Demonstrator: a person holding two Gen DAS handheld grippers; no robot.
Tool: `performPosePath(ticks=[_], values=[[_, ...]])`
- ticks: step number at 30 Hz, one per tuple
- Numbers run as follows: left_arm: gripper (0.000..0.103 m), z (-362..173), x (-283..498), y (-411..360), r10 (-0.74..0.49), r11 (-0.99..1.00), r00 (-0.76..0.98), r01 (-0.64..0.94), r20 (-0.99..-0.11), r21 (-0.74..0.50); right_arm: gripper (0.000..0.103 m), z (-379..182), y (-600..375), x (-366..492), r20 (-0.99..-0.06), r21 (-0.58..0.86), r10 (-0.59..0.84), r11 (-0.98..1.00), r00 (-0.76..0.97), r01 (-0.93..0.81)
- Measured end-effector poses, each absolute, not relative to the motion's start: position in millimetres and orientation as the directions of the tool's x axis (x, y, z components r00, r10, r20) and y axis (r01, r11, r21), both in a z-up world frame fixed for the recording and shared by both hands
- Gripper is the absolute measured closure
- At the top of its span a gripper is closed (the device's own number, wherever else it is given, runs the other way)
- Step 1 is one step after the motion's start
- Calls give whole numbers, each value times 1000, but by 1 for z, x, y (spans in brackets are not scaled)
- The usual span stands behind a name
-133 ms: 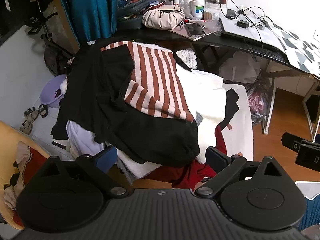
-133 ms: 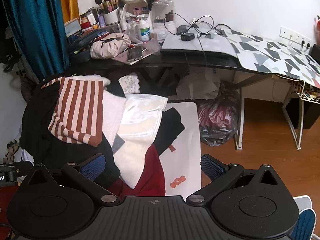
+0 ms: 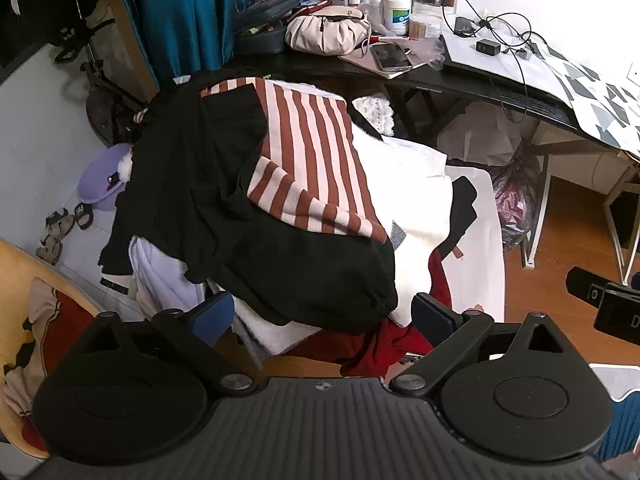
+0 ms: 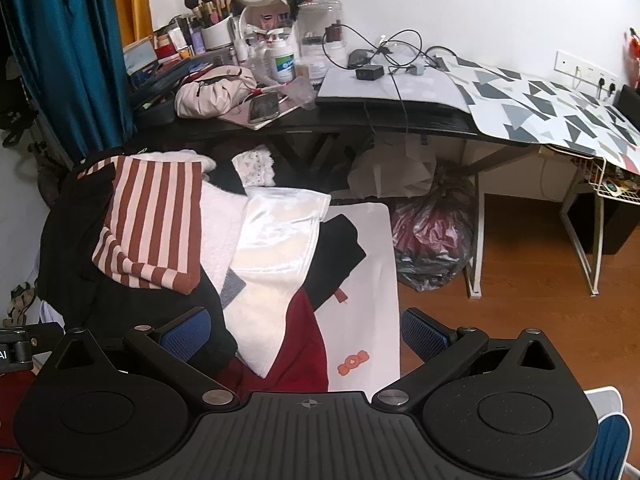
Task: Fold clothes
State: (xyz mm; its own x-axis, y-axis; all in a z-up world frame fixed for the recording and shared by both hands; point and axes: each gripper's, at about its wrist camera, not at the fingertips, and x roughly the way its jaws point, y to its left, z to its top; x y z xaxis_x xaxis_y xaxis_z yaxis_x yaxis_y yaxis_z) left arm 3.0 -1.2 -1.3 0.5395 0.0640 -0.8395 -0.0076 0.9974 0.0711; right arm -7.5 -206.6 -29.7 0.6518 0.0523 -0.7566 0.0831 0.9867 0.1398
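While both jaws stand spread and hold nothing, left gripper [image 3: 322, 314] and right gripper [image 4: 306, 334] hover at the near edge of the clothes heap [image 4: 240, 248]. Directly ahead: black garment [image 3: 304, 268], striped top [image 3: 312, 164] above, white towel [image 4: 272, 248], red garment [image 4: 300, 340]. Heap lies loose, unsorted; stage undecidable. Beyond: desk [image 4: 400, 124], beige pouch [image 4: 212, 92], contents hidden.

Pile: striped top [image 3: 312, 160] in rust-brown and pale pink, black garment [image 3: 304, 268], white towel [image 4: 272, 264], dark red cloth [image 4: 300, 344], white sheet [image 4: 368, 280] with small orange print. Teal curtain [image 4: 64, 48], black desk [image 4: 360, 124], grey-and-white geometric mat [image 4: 560, 108], blue gripper pads [image 4: 188, 332].
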Motion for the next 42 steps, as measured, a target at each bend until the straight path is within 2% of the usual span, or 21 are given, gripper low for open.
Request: performPosePath(ticks=[42], values=[[6, -8, 13, 10, 34, 999, 521, -6, -853, 37, 1, -31, -191, 6, -776, 109, 36, 991, 630, 77]])
